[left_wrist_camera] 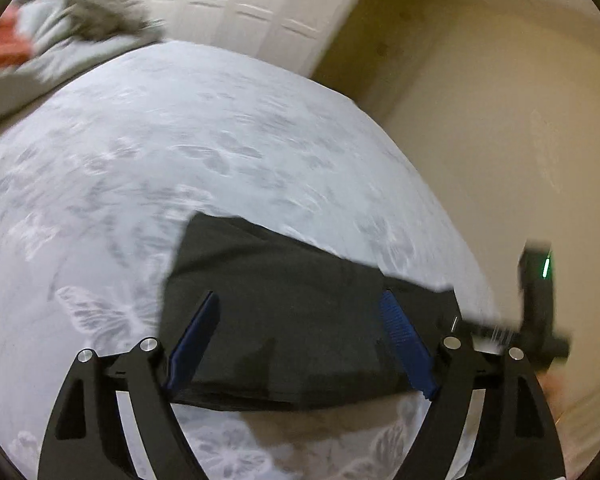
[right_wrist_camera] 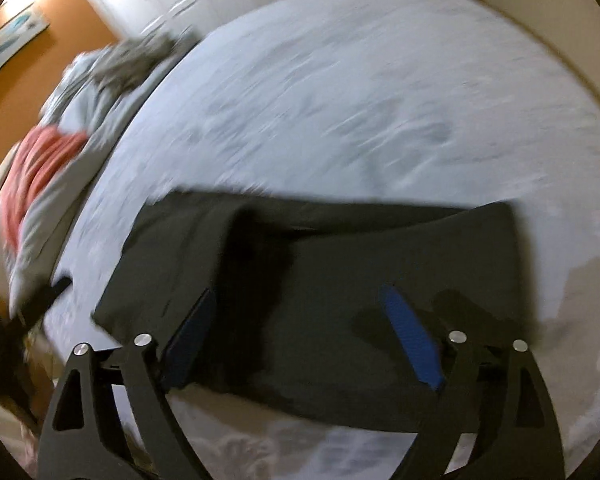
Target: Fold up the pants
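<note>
Bedroom light falls on our left tongs (left_wrist_camera: 300, 344) and right tongs (right_wrist_camera: 304, 344), both spread apart and empty above the dark pants (right_wrist_camera: 340, 264), folded on the bed (left_wrist_camera: 220, 140). Soft, limp cloth, we judge; best pinched at a folded edge.

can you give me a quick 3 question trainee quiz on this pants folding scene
1. True or false: both grippers are clamped on the pants.
2. What do the pants lie on? A) wooden floor B) pale butterfly-print bed cover C) a chair
3. What colour are the gripper pads?

Key:
1. False. The left gripper and right gripper stand open, nothing pinched.
2. B, the bed cover.
3. Blue, as on this pad.
</note>
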Demonstrator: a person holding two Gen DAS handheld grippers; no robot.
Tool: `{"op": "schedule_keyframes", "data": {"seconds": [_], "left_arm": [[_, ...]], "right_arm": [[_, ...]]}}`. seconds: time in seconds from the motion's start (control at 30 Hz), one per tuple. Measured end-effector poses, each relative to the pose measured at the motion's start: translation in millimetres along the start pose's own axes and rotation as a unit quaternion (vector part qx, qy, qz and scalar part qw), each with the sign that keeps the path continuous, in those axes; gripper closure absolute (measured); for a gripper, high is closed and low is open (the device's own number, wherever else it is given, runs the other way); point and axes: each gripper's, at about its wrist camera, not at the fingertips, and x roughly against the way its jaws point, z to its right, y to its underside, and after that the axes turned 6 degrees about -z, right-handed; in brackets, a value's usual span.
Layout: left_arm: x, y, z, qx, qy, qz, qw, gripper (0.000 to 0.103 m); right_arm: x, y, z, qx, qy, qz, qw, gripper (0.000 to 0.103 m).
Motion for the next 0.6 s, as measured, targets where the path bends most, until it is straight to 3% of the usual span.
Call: {"op": "schedule_keyframes", "data": {"seconds": [0.17,0.23,0.27,0.3,0.37,0.5,0.6], "left_arm": [[6,-15,-32,0.062,-0.065,0.035,0.9953,0.023],[7,-19,-40,0.072,-0.063,0.036,0.9948,0.023],[8,-21,-43,0.076,-0.062,0.038,0.9945,0.023],[9,-22,-46,0.077,-0.061,0.041,0.9943,0.023],[12,-23,-49,0.074,-0.062,0.046,0.9942,0.023],[19,-24,-50,0.071,-0.05,0.052,0.9949,0.023],[16,-20,-44,0.064,-0.044,0.039,0.9963,0.023]], "right_arm": [[-53,1,-36,0.012,-0.059,-0.075,0.995,0.018],[-68,3,-49,0.018,-0.045,-0.079,0.996,0.018],[-70,4,-56,0.028,-0.027,-0.063,0.997,0.026],[-70,4,-64,0.043,-0.019,-0.05,0.998,0.059],[-59,0,-79,0.07,-0.012,-0.034,0.997,0.086],[22,-16,-90,0.099,-0.083,0.051,0.99,0.089],[71,-17,-66,0.104,-0.047,0.106,0.988,0.089]]}}
